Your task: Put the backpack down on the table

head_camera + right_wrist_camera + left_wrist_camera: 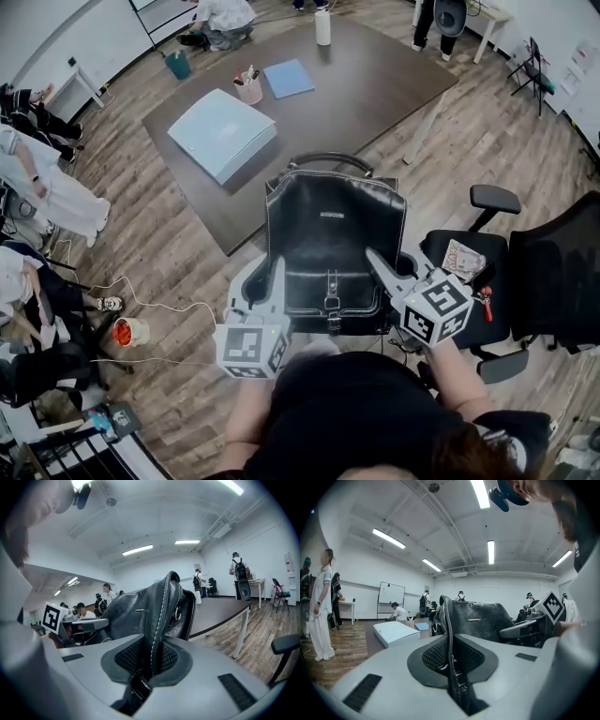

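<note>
My left claw [278, 269] and right claw [375, 259] clench the side seams of the black backpack [333, 225], held upright by the desk's [375, 84] near corner; I should lower both sides evenly onto bare desktop.

Pale blue box [222, 133], pink pen cup [248, 88], blue folder [288, 78], white cylinder [322, 27], perhaps a bottle; black office chair [525, 272].

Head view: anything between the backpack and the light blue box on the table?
Nothing. In the head view, only a bare strip of brown table separates the backpack from the light blue box.
</note>
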### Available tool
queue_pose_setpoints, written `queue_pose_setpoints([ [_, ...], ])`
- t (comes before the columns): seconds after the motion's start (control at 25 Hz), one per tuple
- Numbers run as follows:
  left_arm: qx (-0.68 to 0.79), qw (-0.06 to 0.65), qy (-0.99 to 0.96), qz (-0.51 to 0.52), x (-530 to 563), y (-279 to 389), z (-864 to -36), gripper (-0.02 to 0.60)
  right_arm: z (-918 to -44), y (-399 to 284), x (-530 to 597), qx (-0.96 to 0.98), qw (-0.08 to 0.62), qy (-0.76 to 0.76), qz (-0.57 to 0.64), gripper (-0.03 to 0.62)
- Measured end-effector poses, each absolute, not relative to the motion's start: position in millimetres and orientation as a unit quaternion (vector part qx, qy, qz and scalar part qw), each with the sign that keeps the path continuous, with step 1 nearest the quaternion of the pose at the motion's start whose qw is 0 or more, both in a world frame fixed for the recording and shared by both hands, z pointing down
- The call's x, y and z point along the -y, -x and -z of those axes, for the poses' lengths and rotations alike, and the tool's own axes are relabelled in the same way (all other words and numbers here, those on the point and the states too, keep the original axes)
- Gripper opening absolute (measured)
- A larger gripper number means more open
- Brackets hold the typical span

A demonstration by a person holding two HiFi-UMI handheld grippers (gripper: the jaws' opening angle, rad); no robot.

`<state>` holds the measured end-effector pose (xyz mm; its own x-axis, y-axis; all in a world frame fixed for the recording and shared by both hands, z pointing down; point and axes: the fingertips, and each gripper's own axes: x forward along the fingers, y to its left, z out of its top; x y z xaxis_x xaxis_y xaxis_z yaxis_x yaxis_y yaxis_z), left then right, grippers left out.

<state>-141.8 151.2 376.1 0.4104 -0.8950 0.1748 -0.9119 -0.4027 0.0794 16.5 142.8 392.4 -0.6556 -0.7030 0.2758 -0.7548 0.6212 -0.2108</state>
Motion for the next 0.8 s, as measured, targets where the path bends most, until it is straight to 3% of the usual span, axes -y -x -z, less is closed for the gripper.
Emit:
queue_pose_setpoints([
  [0.8, 0.540, 0.076, -0.836, -0.054, -51, 208, -374, 0.057, -388, 50, -46, 0.895, 0.094, -0.406, -0.161, 0.057],
])
